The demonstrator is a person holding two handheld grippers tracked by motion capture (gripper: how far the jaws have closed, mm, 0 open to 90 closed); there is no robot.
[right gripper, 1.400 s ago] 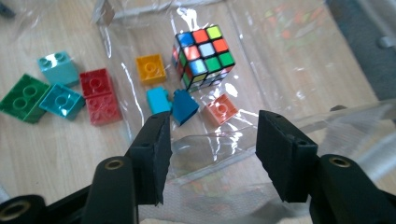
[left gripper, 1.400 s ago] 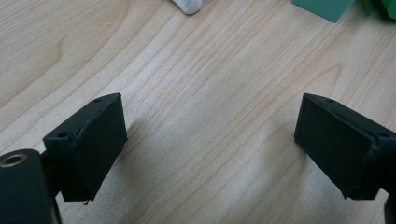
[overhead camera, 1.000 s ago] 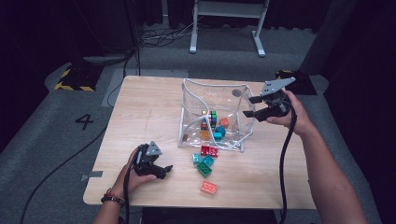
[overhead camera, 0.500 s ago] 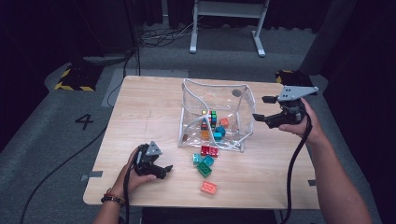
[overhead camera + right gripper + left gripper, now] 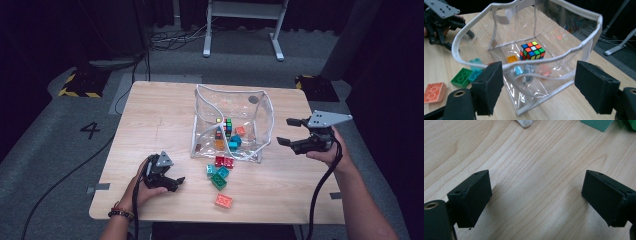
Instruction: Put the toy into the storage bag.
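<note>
Bag: one clear bag mid-table, holding one puzzle cube
Loose bricks: six in front
Left gripper: jaws wide, empty
Right gripper: just opened, empty, beside bag

The worktop is pale wood with a clear grain and a smooth, matt finish. At the centre of the high view, the pouch is clear, glossy plastic that catches reflections, edged with white cloth-like binding. The cube inside it has shiny plastic tiles, and the bricks below the pouch are smooth moulded plastic — orange, green, teal, red. The left hand-held gripper has matt black pads with a slightly rough surface — the right hand-held gripper looks the same.
</note>
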